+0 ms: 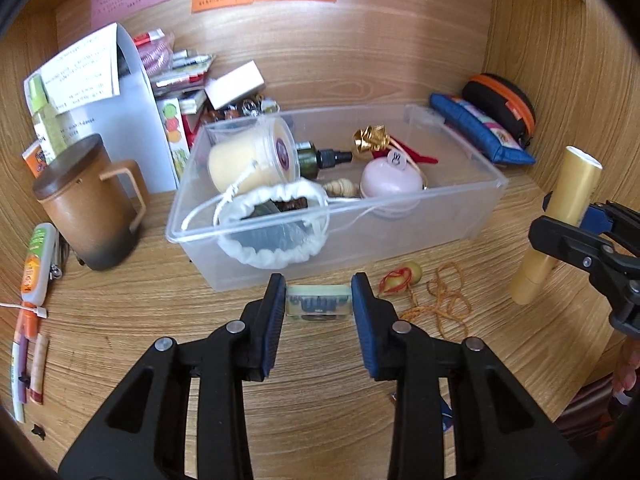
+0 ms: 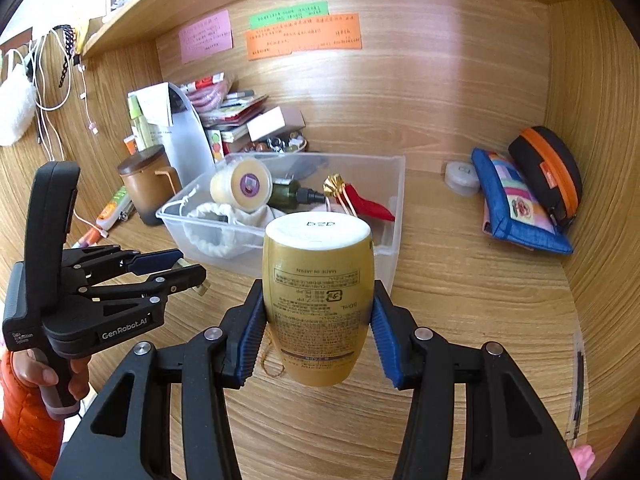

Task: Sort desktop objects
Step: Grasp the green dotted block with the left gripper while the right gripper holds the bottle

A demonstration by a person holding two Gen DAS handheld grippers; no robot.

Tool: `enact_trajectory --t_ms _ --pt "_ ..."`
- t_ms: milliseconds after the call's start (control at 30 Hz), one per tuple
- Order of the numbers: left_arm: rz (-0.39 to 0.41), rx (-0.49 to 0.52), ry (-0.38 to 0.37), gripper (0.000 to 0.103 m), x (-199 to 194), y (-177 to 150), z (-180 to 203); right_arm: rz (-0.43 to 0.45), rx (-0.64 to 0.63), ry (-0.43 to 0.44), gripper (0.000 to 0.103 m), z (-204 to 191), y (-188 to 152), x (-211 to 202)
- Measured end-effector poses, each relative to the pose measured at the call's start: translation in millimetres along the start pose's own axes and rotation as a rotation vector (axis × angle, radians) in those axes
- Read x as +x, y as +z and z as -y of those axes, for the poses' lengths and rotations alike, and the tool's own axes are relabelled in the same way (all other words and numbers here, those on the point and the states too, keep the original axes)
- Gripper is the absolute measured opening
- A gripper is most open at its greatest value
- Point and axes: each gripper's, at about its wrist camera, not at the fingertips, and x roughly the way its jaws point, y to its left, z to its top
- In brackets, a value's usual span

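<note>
My left gripper [image 1: 319, 294] has its blue pads on both sides of a small clear block with a dark print [image 1: 318, 303] that rests on the wooden desk just in front of the clear plastic bin [image 1: 460, 208]. The pads touch its ends. My right gripper [image 2: 318, 312] is shut on a gold tube with a white cap [image 2: 318, 300], held upright above the desk; it also shows in the left wrist view [image 1: 560, 220]. The bin holds a cream jar [image 1: 248, 160], a green spray bottle [image 1: 320, 158], a pink case [image 1: 390, 180], a gold bow and a white drawstring pouch [image 1: 276, 236].
A brown lidded mug [image 1: 90, 208] stands left of the bin, with tubes and pens [image 1: 36, 264] at the far left. A bead charm [image 1: 404, 278] and orange string [image 1: 444, 300] lie right of the block. A blue pouch [image 2: 516, 208] and black-orange case [image 2: 548, 172] sit at the back right.
</note>
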Motion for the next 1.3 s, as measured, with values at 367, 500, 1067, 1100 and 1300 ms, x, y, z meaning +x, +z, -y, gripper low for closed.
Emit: enact_trajectory --t_ms 367,500,1067,1100,1300 --pt "0.053 0.015 0.018 0.033 -20.1 13.9 -3.6 0.057 -0.032 0.006 0.046 -11.9 21.5 -12.2" --pt "0.071 0.02 0.018 0.033 -25.8 22.0 -6.1 0.069 -0.04 0.007 0.046 -12.6 29.3 -12.6" --pt "0.122 0.009 -0.017 0.033 -23.4 64.5 -13.5 0.102 -0.054 -0.014 0.046 -4.0 61.9 -4.4" --pt "0.123 0.006 -0.021 0.033 -22.5 67.3 -14.2 0.104 -0.055 -0.018 0.046 -3.2 64.3 -3.5" --pt "0.117 0.013 -0.035 0.033 -11.4 80.6 -13.3 0.108 -0.052 -0.031 0.046 1.6 77.8 7.0"
